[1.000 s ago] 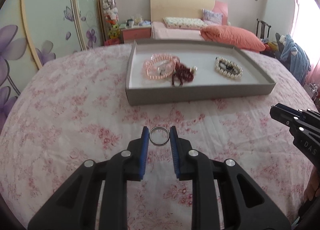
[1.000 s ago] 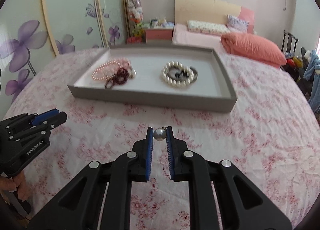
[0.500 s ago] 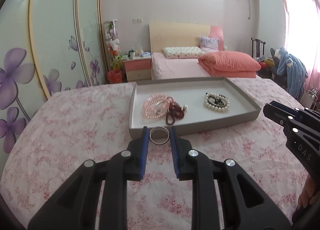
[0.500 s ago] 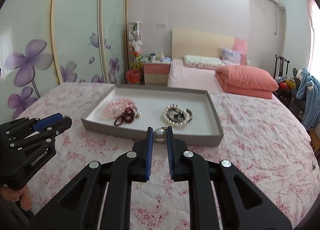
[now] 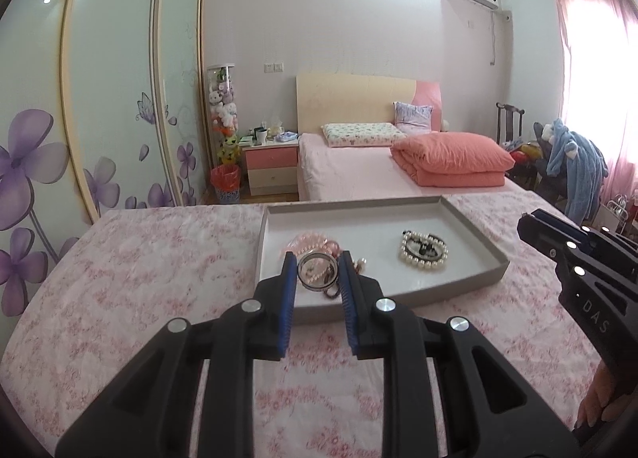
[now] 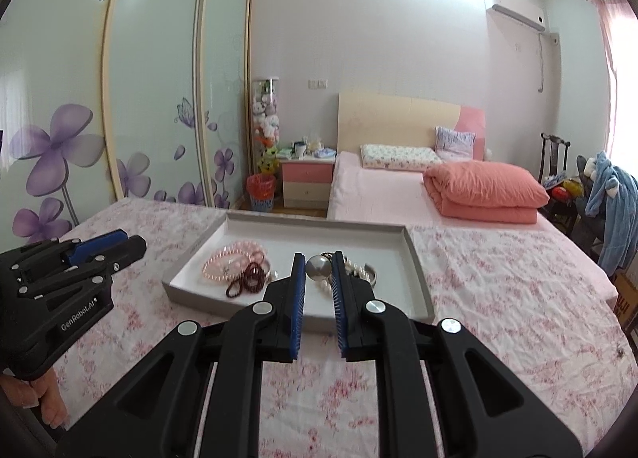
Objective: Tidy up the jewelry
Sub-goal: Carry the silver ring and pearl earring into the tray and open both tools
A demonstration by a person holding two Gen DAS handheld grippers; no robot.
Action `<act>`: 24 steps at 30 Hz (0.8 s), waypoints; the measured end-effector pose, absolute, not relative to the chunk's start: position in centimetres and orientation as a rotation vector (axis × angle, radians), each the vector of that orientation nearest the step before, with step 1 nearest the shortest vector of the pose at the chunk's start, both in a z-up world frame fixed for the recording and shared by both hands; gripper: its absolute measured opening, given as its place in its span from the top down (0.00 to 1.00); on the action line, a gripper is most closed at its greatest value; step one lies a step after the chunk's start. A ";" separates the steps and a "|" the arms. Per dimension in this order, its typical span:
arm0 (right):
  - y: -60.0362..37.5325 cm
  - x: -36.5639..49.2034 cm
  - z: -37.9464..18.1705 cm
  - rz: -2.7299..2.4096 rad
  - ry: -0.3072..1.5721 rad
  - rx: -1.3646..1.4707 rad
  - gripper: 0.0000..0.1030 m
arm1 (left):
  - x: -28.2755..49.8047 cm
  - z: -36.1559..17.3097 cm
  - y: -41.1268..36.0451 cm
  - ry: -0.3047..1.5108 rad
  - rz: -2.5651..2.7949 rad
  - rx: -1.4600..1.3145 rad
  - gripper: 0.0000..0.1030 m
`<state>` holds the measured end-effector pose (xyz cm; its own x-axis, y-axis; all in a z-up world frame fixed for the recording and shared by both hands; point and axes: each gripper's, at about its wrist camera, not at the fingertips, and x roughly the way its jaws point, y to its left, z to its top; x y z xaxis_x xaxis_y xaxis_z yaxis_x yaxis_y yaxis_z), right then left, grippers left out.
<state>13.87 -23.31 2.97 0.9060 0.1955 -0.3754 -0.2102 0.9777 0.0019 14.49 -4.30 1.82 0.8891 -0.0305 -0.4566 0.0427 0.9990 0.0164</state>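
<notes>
A silver ring (image 5: 318, 270) is being pinched across its rim by the left hand-held gripper (image 5: 318, 272), above the bed (image 5: 119, 278) before the tray's (image 5: 470, 286) near edge. Rigid, light and slick, it is likely being clamped firmly. A round metal pendant (image 6: 318, 267) is being clamped by the right hand-held gripper (image 6: 318, 270); being smooth, it could roll free.

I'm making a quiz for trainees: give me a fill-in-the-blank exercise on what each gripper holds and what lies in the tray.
1. The left gripper is shut on a silver ____.
2. The right gripper is shut on a silver ____.
3. The pink bead bracelet lies inside the grey ____.
4. The tray rests on a ____-patterned bedspread.

Missing words: ring; ball; tray; floral
</notes>
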 end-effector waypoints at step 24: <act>-23.9 26.2 0.5 0.212 0.491 0.120 0.86 | 27.4 -1.8 -5.8 0.591 -0.100 0.009 0.79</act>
